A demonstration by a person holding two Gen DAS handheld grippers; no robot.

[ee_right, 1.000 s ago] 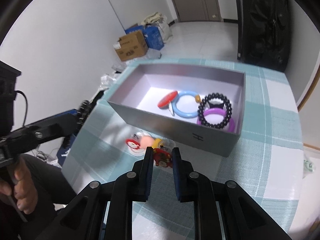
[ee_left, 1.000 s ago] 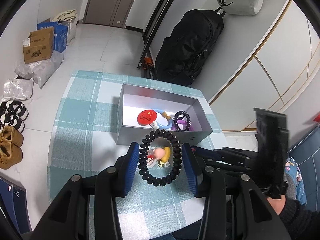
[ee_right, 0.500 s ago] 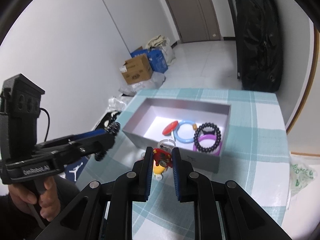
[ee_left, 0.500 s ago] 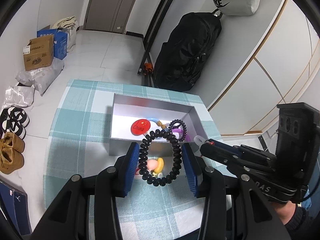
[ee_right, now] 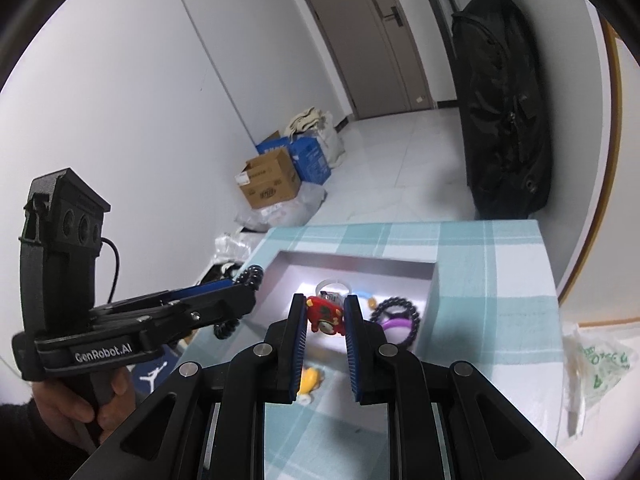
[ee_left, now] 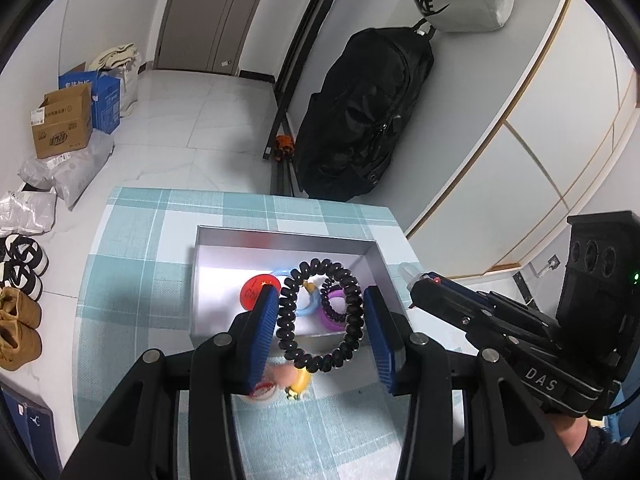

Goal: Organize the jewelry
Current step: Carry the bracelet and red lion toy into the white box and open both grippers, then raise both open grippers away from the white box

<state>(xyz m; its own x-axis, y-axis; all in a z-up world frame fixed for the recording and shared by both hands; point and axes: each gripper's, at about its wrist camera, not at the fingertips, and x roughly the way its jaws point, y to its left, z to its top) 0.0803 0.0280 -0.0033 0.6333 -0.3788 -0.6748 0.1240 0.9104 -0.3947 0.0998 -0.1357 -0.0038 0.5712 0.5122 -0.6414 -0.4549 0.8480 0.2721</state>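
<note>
Both grippers have lifted off the checked cloth toward the grey open box point(ee_left: 384, 276): left gripper point(ee_left: 320, 320) clamps black spiral hair tie point(ee_left: 320, 316), right gripper point(ee_right: 324, 320) nearly closed on small red charm point(ee_right: 325, 314); drop next

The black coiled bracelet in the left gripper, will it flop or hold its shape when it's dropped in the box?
The black coiled bracelet keeps a round loop between the left gripper pads, so it is probably springy rather than limp. It looks light. The rounded coils may bounce or roll slightly in the box.
</note>
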